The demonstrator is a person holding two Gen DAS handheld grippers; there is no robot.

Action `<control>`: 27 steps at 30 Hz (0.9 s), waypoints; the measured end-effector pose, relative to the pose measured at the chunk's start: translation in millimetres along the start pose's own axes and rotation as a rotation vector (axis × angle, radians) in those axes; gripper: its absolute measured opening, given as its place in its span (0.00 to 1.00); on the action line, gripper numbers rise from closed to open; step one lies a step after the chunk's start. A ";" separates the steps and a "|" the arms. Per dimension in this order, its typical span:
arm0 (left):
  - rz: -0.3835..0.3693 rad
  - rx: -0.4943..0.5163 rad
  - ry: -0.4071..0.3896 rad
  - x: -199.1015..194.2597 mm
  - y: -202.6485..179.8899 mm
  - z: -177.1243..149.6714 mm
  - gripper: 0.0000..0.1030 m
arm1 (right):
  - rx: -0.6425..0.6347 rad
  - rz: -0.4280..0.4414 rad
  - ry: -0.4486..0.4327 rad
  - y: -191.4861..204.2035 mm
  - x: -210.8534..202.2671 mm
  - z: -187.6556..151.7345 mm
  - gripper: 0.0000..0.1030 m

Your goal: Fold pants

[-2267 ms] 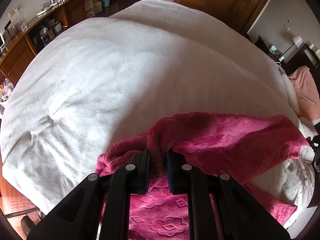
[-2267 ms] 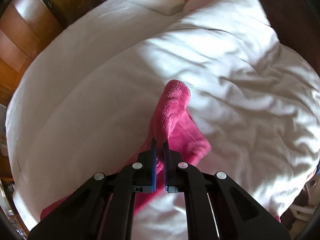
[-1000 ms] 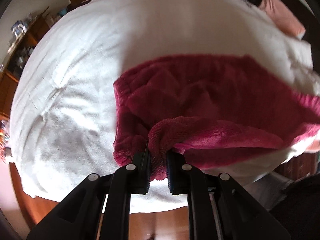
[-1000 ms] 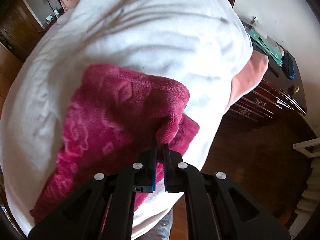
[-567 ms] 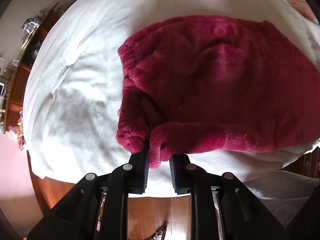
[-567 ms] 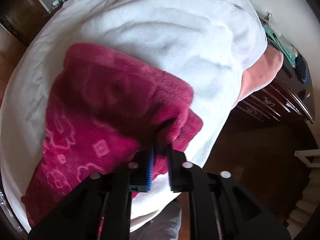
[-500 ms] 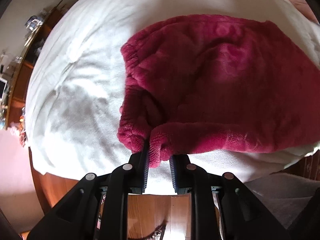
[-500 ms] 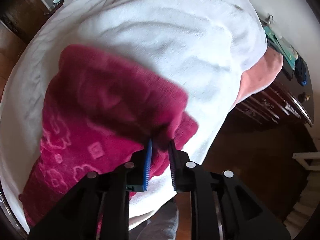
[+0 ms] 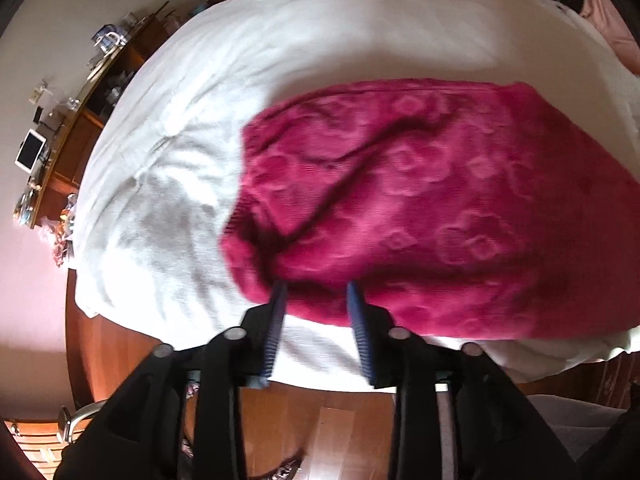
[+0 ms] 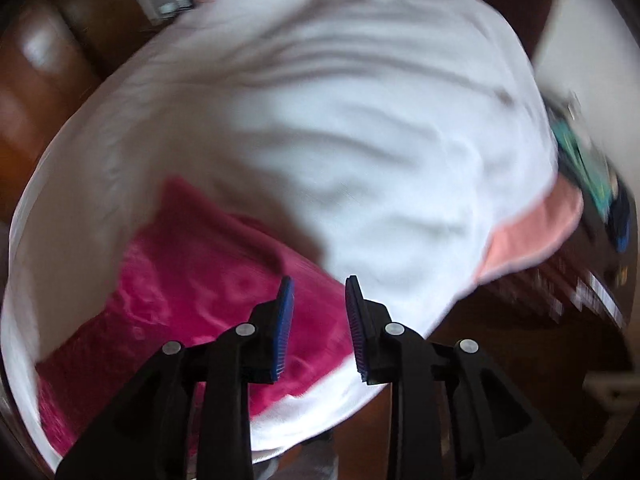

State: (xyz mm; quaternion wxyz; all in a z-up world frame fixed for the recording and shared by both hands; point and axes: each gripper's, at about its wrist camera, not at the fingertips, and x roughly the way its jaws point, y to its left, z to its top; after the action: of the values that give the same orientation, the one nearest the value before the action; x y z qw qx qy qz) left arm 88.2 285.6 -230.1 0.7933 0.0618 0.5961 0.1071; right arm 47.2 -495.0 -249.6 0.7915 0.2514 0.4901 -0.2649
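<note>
Currently the pants (image 9: pixel 420 208), a magenta fleece pair, lie doubled over on the white duvet (image 9: pixel 320 52) close to the bed's near edge. The left gripper (image 9: pixel 316 300) is spread, its blue pads (image 9: pixel 276 320) at the folded hem and pinching nothing. The right gripper (image 10: pixel 319 300) is likewise spread above the fabric (image 10: pixel 192 288). Risk: the thick fleece may spring open, or a pad may snag the hem on withdrawal and drag the fold off the bed edge.
</note>
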 end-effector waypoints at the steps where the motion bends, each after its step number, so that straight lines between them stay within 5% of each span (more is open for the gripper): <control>1: -0.003 0.005 -0.002 -0.3 -5.8 1.2 0.39 | -0.044 0.010 -0.017 9.6 -1.5 4.8 0.26; 5: -0.032 0.026 0.001 -3.5 -44.3 3.7 0.39 | -0.189 0.046 -0.073 53.7 -0.9 23.0 0.49; 8: -0.045 0.033 0.008 -0.4 -62.9 4.5 0.41 | -0.226 0.015 -0.058 70.4 21.4 30.6 0.50; 12: -0.052 0.008 0.037 8.1 -70.3 4.0 0.43 | -0.229 -0.138 -0.011 64.9 64.2 38.0 0.50; 27: 0.011 -0.111 0.059 26.7 -4.0 21.1 0.46 | -0.254 -0.236 -0.010 64.3 97.7 50.5 0.56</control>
State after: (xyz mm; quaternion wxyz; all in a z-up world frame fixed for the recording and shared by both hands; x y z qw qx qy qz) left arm 115.9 288.8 -250.0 0.7770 0.0177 0.6121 0.1460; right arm 159.5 -498.0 -309.7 0.7827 0.0890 0.5418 -0.2932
